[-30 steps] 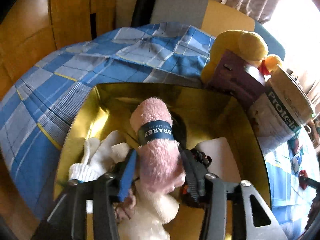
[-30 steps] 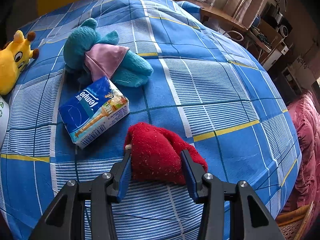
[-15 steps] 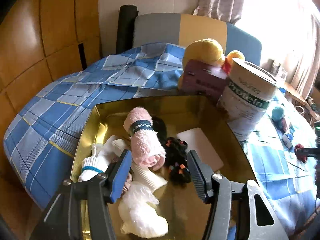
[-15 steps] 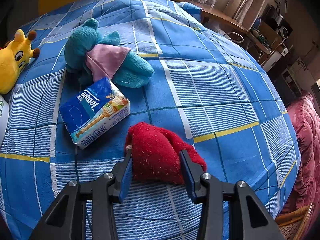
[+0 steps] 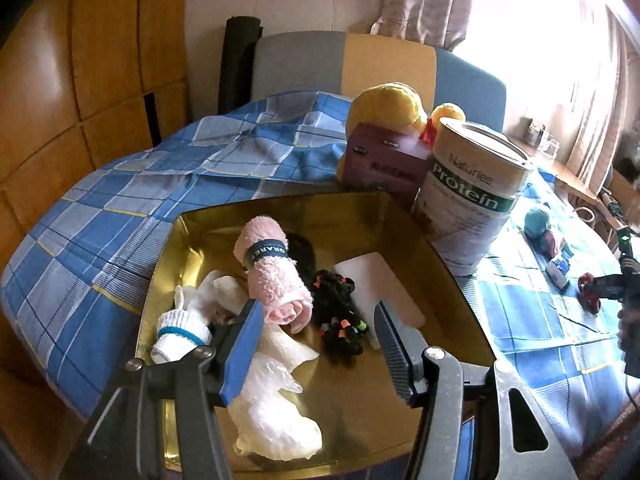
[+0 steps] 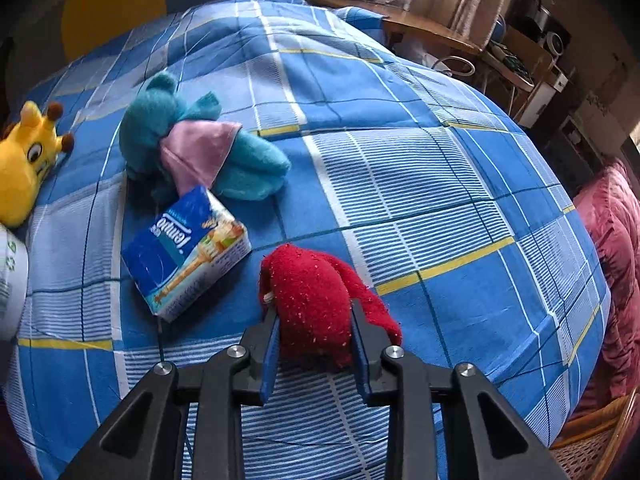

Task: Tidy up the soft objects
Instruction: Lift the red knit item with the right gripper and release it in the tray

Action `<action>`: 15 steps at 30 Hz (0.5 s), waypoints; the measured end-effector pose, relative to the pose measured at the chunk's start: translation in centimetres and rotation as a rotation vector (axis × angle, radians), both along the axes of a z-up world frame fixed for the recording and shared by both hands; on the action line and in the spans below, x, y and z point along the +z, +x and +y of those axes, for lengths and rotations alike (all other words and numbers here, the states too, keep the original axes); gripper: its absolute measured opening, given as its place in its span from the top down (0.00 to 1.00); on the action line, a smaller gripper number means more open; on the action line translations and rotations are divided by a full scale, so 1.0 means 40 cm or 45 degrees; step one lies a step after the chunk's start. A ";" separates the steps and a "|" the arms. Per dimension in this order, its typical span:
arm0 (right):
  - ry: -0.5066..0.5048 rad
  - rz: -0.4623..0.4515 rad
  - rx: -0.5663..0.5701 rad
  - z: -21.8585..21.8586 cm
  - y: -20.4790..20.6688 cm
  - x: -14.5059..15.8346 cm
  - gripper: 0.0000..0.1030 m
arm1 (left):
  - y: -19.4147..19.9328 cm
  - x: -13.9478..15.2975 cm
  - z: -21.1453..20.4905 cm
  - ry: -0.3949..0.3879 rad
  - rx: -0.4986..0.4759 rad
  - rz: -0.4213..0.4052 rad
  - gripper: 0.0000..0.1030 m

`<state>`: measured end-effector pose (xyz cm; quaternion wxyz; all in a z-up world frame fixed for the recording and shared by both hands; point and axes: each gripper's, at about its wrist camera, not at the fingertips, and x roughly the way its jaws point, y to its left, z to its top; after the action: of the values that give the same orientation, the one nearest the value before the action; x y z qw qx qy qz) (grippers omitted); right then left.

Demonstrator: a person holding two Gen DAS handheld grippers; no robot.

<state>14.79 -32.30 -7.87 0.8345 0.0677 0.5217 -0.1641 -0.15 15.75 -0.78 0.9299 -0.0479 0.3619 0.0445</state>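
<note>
1. The left gripper [image 5: 316, 332] is wide open and holds nothing. It hangs over a shiny gold tray [image 5: 444, 276] on the blue checked cloth [image 5: 120, 216].
2. In the tray lies a fluffy pink rolled towel [image 5: 274, 276] with a dark band around it. Beside it are white socks [image 5: 188, 324], a black hair tie bunch with bright beads [image 5: 340, 320] and a flat white card [image 5: 376, 280].
3. The right gripper [image 6: 314, 348] is squeezing a fuzzy red sock [image 6: 316, 300] that rests on the cloth.
4. Near the sock are a blue tissue pack [image 6: 184, 252], a teal plush toy [image 6: 192, 156] and a yellow plush toy [image 6: 28, 164].
5. A big protein can [image 5: 472, 196] stands right by the tray.
</note>
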 end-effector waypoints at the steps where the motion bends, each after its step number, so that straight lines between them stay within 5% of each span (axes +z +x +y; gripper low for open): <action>1: 0.013 -0.009 -0.012 -0.005 0.001 0.006 0.72 | -0.001 0.000 -0.001 -0.001 -0.004 0.000 0.43; 8: 0.057 -0.107 0.000 0.012 0.059 0.109 0.72 | -0.007 -0.005 -0.007 -0.012 -0.028 0.011 0.43; 15: 0.035 -0.194 0.151 0.154 0.190 0.246 0.72 | -0.015 -0.005 -0.009 -0.019 -0.056 0.012 0.43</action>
<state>22.38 -26.13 1.97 0.8789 0.0603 0.4621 -0.1018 -0.75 15.38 -0.99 0.9286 -0.0466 0.3674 0.0215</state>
